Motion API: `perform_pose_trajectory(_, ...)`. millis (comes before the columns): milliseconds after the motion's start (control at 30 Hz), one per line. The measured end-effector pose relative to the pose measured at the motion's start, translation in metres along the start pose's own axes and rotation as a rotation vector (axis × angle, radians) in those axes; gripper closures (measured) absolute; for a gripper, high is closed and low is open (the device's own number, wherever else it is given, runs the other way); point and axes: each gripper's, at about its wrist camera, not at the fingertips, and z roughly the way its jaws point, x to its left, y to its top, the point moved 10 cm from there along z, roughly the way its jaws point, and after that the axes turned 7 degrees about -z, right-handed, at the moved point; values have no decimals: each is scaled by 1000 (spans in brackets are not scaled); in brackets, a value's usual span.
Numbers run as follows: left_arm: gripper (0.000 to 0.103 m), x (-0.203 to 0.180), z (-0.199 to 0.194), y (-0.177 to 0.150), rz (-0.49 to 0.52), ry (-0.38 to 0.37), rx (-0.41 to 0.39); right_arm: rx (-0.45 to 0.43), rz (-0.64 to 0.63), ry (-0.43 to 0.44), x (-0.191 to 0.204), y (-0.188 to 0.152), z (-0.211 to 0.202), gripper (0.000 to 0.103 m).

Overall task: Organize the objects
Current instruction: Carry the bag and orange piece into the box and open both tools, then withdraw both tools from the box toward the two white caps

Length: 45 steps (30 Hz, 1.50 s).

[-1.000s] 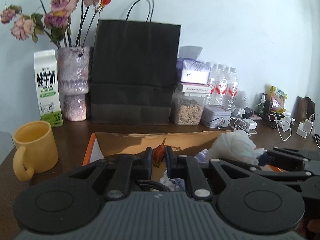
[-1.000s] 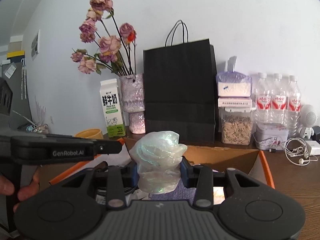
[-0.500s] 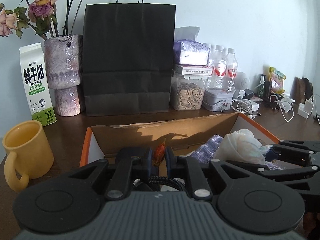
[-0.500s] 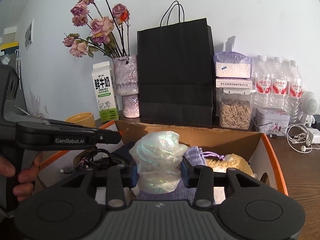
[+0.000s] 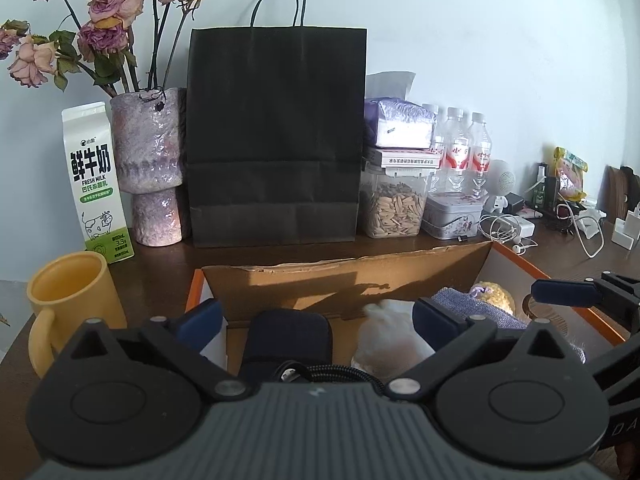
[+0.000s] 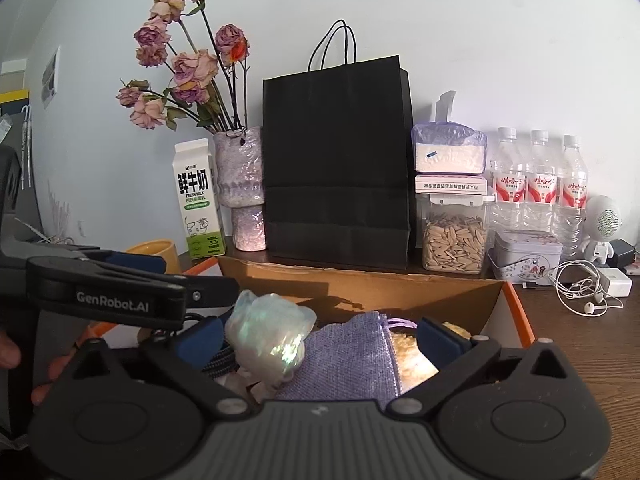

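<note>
Both grippers' jaws are opening wide: the right gripper (image 6: 320, 338) has let go of the iridescent bundle (image 6: 266, 344), the left gripper (image 5: 316, 318) of its small orange piece, into the cardboard box (image 6: 360, 284).

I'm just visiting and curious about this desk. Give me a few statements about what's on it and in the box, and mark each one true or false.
1. The milk carton stands left of the vase. True.
2. The black paper bag lies flat on the desk. False: it stands upright against the wall.
3. The right claw is clamped on the shiny wrapped bundle. False: its jaws are opening, and the bundle sits loose between them, over the cardboard box.
4. A purple cloth pouch lies in the box. True.
5. The yellow mug is inside the box. False: it stands on the desk, left of the box.
</note>
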Motion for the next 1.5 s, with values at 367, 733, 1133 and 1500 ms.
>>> perform_pose_trajectory(367,0,1,-10,6,-18,17,-31,-6,-18,-12,2,4,-6,0)
perform_pose_trajectory(733,0,-6,-45,12,-70,17,-58,-55,-6,-29,4,19,-42,0)
perform_pose_trajectory(1133,0,-9,-94,14,-105,59,-94,-82,4,-38,9,19,-94,0)
perform_pose_trajectory(1500,0,-22,-130,-15,-107,87,-52,-53,16,-74,0,-10,-151,0)
